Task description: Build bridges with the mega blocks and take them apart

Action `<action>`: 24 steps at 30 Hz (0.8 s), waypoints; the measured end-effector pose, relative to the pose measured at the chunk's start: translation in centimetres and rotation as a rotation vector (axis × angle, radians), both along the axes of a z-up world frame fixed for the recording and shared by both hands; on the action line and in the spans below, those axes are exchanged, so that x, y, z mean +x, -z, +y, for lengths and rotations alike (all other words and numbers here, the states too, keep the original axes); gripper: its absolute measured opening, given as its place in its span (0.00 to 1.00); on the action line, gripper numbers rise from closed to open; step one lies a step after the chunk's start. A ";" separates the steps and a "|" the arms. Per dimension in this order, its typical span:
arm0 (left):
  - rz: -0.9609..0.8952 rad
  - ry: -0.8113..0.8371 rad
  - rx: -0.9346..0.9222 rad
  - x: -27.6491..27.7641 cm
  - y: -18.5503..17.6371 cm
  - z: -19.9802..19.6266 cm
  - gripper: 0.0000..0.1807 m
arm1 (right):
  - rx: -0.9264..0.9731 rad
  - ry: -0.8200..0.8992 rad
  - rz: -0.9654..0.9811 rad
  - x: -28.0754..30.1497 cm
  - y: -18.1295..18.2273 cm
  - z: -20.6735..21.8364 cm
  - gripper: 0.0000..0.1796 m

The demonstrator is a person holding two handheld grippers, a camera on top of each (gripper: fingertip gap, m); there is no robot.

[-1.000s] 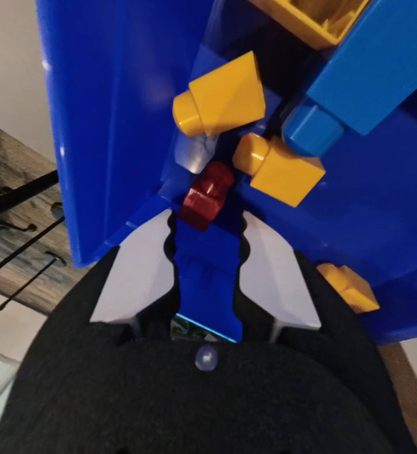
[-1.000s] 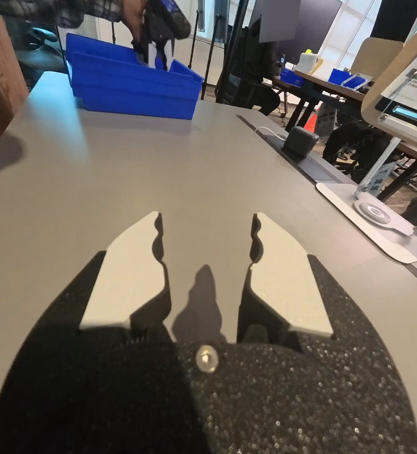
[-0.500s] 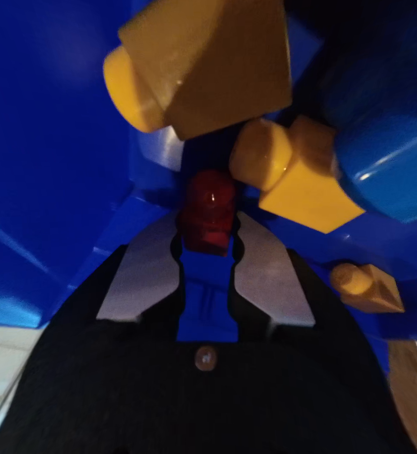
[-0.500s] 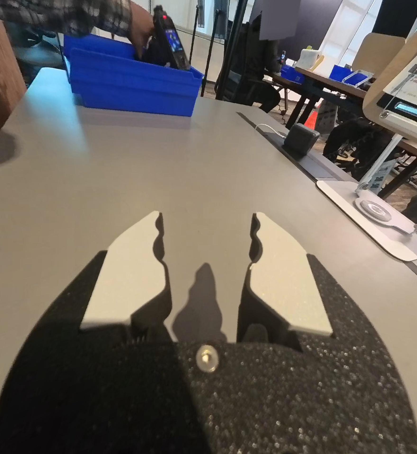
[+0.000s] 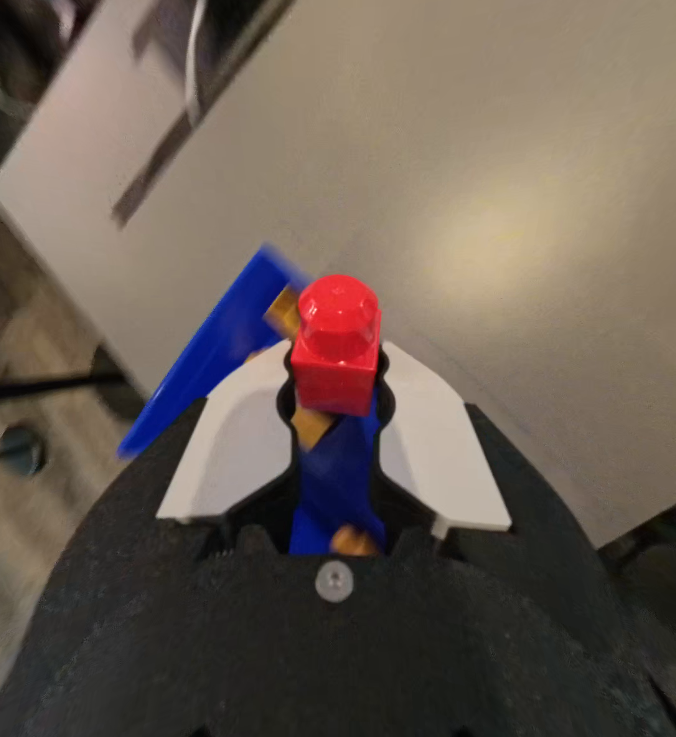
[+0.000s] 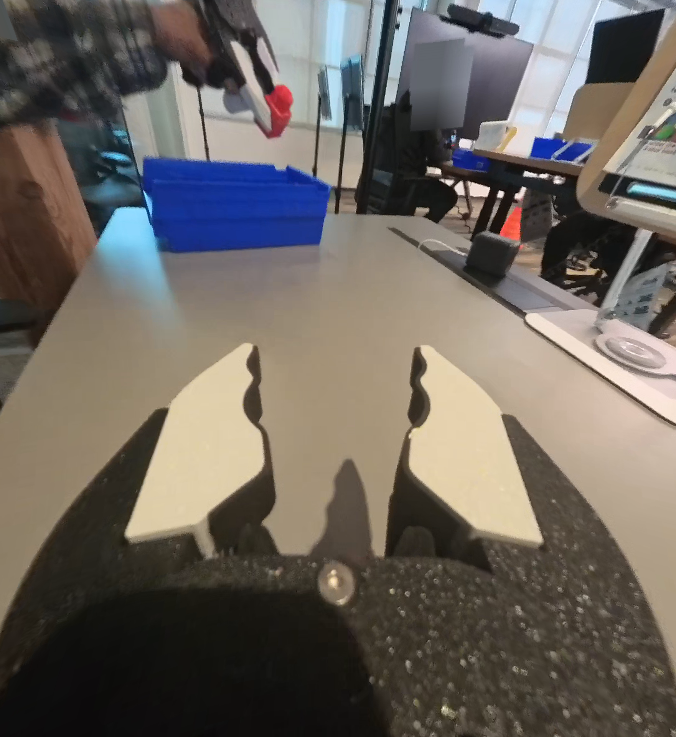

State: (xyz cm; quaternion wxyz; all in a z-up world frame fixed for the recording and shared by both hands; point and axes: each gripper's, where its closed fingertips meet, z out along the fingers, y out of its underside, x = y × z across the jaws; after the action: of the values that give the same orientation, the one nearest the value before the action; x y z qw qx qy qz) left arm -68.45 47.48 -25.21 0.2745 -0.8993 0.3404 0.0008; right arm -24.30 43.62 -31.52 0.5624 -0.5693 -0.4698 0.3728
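My left gripper (image 5: pixel 334 355) is shut on a small red one-stud block (image 5: pixel 336 347), held in the air above the blue bin (image 5: pixel 209 359). Yellow blocks (image 5: pixel 308 432) lie in the bin, seen below between the fingers. In the right wrist view the same left gripper (image 6: pixel 274 107) holds the red block (image 6: pixel 280 109) high above the blue bin (image 6: pixel 236 207) at the far end of the grey table (image 6: pixel 328 303). My right gripper (image 6: pixel 334 359) is open and empty, low over the table's near part.
A black cube with a white cable (image 6: pixel 490 253) sits in a cable channel at the table's right. A white stand base (image 6: pixel 631 355) and a tilted board (image 6: pixel 647 131) are at the right edge. A wooden cabinet (image 6: pixel 17 215) stands left. A seated person (image 6: pixel 428 159) is behind. The left gripper's tips are roughly 45 cm from the right gripper's.
My left gripper closed on the red block inside the bin and lifted it out, now high above the bin. The right gripper stayed open over the table, its view tilted up slightly.
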 end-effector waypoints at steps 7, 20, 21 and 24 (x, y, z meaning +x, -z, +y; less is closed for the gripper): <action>-0.585 0.453 0.128 26.8 -0.3 -1.8 0.20 | -0.098 -0.142 0.256 -2.0 -6.3 -0.2 0.34; -0.893 0.692 0.137 37.7 6.4 -3.2 0.20 | -0.287 -0.335 0.161 -7.9 -4.1 1.1 0.26; -0.893 0.699 0.118 37.8 6.5 -3.4 0.20 | -0.297 -0.331 0.152 -8.2 -3.7 1.1 0.25; -0.849 0.702 0.119 38.2 7.1 -3.6 0.21 | -0.298 -0.346 0.140 -8.8 -3.3 0.7 0.23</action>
State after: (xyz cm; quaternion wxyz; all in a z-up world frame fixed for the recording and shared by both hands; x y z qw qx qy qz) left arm -30.28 43.84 -32.29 0.4218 -0.6360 0.4786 -0.4341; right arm -33.05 44.33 -28.23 0.4312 -0.5295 -0.4601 0.5675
